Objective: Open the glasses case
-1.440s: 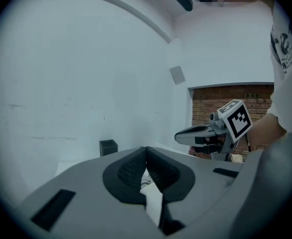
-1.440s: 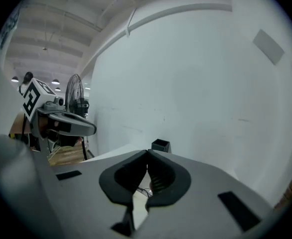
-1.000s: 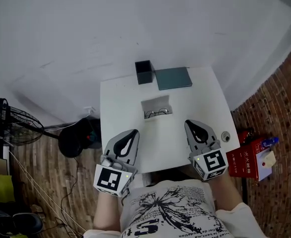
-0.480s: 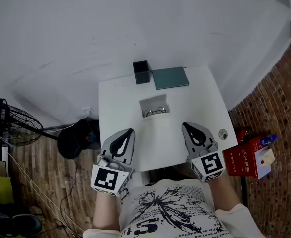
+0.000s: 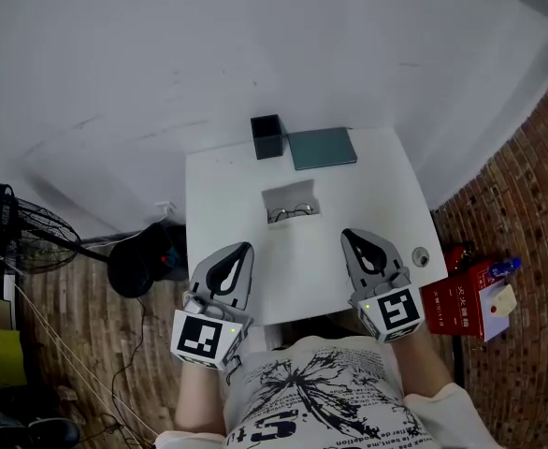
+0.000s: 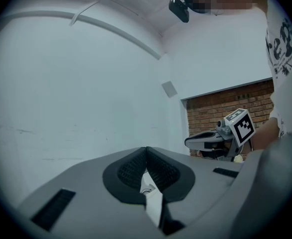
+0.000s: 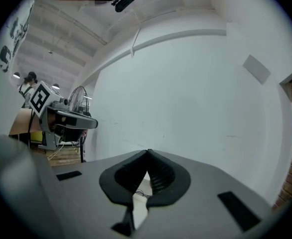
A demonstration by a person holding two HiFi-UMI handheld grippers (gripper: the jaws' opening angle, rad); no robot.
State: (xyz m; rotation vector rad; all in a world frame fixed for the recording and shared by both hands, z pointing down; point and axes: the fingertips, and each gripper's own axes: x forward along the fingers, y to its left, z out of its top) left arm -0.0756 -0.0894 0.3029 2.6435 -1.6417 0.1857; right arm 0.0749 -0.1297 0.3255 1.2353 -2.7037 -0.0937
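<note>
A pale grey glasses case (image 5: 291,201) lies open in the middle of the white table (image 5: 213,190), with a pair of wire glasses (image 5: 293,213) at its front edge. Both grippers hover over the table's near edge, apart from the case. My left gripper (image 5: 243,250) is at the near left with its jaws shut and empty; its own view shows the tips (image 6: 146,149) meeting. My right gripper (image 5: 349,236) is at the near right, also shut on nothing, tips (image 7: 147,152) together. A sliver of the case shows through each pair of jaws.
A black open box (image 5: 266,137) and a flat teal case (image 5: 322,147) stand at the table's far edge. A small round object (image 5: 421,255) lies near the right edge. On the floor are a red box (image 5: 461,297) at right, a fan (image 5: 17,232) and a black round thing (image 5: 138,265) at left.
The head view has shifted a little, so the table sits slightly higher and further left in the picture. Neither gripper has moved relative to the table, and both stay shut.
</note>
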